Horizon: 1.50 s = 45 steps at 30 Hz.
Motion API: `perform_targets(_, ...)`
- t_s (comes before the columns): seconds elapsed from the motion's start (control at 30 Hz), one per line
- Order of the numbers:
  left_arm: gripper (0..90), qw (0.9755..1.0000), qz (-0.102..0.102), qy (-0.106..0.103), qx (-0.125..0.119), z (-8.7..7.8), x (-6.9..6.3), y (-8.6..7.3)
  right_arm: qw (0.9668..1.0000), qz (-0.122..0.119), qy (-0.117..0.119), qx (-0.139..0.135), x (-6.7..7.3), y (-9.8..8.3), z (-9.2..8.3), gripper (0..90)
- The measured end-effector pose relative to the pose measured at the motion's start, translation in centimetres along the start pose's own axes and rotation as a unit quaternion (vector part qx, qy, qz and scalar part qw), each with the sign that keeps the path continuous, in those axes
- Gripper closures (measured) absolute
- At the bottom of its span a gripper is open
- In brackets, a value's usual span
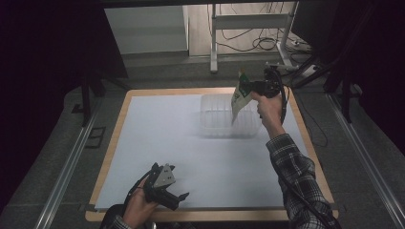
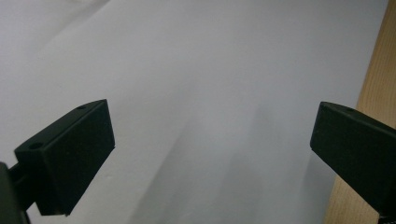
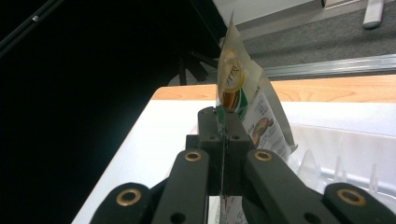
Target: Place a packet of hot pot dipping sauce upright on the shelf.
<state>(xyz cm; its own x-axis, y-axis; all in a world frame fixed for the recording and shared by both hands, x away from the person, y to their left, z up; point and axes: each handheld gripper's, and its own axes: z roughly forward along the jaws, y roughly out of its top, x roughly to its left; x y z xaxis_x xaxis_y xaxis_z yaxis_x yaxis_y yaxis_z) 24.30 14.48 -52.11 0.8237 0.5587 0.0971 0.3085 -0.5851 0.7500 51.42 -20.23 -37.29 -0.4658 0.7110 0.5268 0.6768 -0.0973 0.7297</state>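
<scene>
- Nearest the person, the left gripper (image 1: 177,196) lies low over the white sheet (image 1: 167,138) by the table's near edge, held in the left hand (image 1: 138,207). In the left gripper view its jaws stand wide apart with nothing but bare sheet between them, and the wooden table edge (image 2: 373,84) runs down the side.
- Farther off, a clear plastic container (image 1: 215,121) sits on the far right part of the sheet. I cannot tell whether anything lies inside it; the right gripper view shows ribbed walls (image 3: 336,163).
- Above the container's right side, the right gripper (image 1: 249,88) pinches a printed packet (image 1: 240,95), jaws pressed together on it.
- The packet hangs in the air, long axis roughly upright, slightly tilted, with its lower end dipping towards the container and its top corner pointing up.
- Beyond the table lie grey floor and cables (image 1: 258,43).
</scene>
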Motion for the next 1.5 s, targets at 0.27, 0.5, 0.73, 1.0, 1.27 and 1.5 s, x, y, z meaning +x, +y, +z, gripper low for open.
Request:
perform_targets(0.27,0.0,1.0,-0.002,-0.001,-0.005,-0.1,0.1,0.0,1.0,0.004,-0.006,0.004,-0.5,-0.4,0.9,89.1)
perform_targets(0.5,0.0,1.0,-0.003,-0.001,-0.005,-0.1,0.1,0.0,0.9999,0.009,-0.009,0.008,-0.8,-0.7,1.4,89.1)
perform_targets(0.73,0.0,1.0,-0.002,-0.001,-0.005,-0.1,0.1,0.0,0.9998,0.006,-0.014,0.012,-1.1,-1.2,2.0,89.0)
perform_targets(1.0,0.0,1.0,-0.002,-0.001,-0.004,-0.1,0.1,0.0,0.9996,0.004,-0.021,0.018,-1.5,-1.7,2.5,88.8)
perform_targets(1.27,0.0,1.0,-0.002,-0.002,-0.003,-0.1,0.1,0.0,0.9994,0.002,-0.026,0.021,-1.7,-2.1,2.9,87.9)
perform_targets(1.5,0.0,1.0,-0.001,-0.002,-0.002,-0.1,0.0,0.0,0.9992,-0.01,-0.032,0.02,-1.7,-2.1,2.8,80.1)
